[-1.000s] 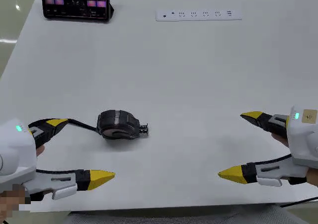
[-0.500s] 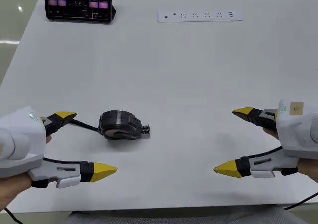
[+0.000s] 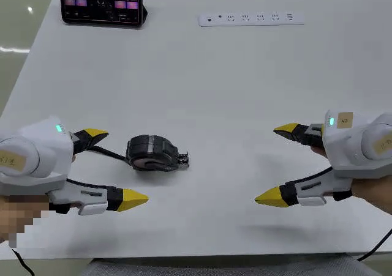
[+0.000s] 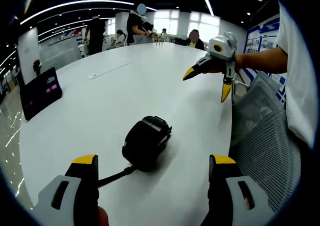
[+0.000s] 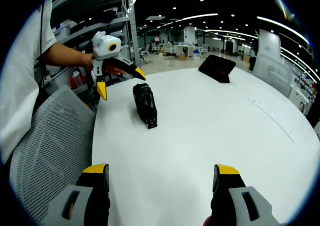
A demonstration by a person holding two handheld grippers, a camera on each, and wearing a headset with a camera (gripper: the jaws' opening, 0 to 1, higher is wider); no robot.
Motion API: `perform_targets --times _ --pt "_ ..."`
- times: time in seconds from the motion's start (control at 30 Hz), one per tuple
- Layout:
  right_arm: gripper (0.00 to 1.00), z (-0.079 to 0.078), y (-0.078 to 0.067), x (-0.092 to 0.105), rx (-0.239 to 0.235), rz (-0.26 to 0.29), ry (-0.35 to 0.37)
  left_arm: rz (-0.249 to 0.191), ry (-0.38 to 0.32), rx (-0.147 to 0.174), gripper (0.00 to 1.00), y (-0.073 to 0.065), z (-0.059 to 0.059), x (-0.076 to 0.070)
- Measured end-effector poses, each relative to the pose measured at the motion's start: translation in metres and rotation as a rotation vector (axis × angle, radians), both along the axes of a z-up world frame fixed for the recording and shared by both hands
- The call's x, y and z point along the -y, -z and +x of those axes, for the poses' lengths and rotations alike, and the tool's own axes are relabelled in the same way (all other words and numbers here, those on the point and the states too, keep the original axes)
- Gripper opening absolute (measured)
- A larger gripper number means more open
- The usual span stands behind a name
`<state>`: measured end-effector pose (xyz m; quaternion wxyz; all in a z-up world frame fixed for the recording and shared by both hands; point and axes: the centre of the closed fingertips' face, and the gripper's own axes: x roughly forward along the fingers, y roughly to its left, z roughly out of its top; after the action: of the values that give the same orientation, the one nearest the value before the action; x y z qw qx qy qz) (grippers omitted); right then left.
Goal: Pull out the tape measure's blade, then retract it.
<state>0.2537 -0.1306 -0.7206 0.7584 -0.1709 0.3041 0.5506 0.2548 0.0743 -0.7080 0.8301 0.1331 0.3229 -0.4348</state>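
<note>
A black tape measure (image 3: 152,153) lies on the white table (image 3: 233,92), its blade hook (image 3: 183,161) pointing right and a black strap trailing left. My left gripper (image 3: 115,166) is open with its yellow-tipped jaws on either side of the strap end, just left of the case. In the left gripper view the tape measure (image 4: 146,141) sits just ahead of my left gripper (image 4: 155,162). My right gripper (image 3: 278,163) is open, well to the right of the tape. The right gripper view shows the tape measure (image 5: 145,103) far ahead of my right gripper (image 5: 164,172).
A black tablet (image 3: 102,2) with a lit screen stands at the table's far left. A white power strip (image 3: 251,19) lies at the far middle. A grey mesh chair (image 4: 265,141) sits by the near edge.
Both grippers have moved inward toward the tape measure, still open. The tape measure lies where it was; the head camera has shifted slightly.
</note>
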Motion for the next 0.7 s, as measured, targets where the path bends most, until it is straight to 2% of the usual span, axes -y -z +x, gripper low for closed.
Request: perform_targets --times 0.07,0.27,0.7 --pt "0.84 0.002 0.000 -0.003 -0.001 0.002 -0.008 0.015 0.010 0.005 0.88 0.001 0.001 0.000" --pt "0.83 0.006 0.001 -0.012 -0.004 0.005 -0.035 0.023 0.035 0.002 0.84 0.002 0.006 0.002" --pt "0.82 0.008 0.003 -0.031 -0.019 0.023 -0.078 0.059 0.100 -0.031 0.66 0.012 0.014 0.007"
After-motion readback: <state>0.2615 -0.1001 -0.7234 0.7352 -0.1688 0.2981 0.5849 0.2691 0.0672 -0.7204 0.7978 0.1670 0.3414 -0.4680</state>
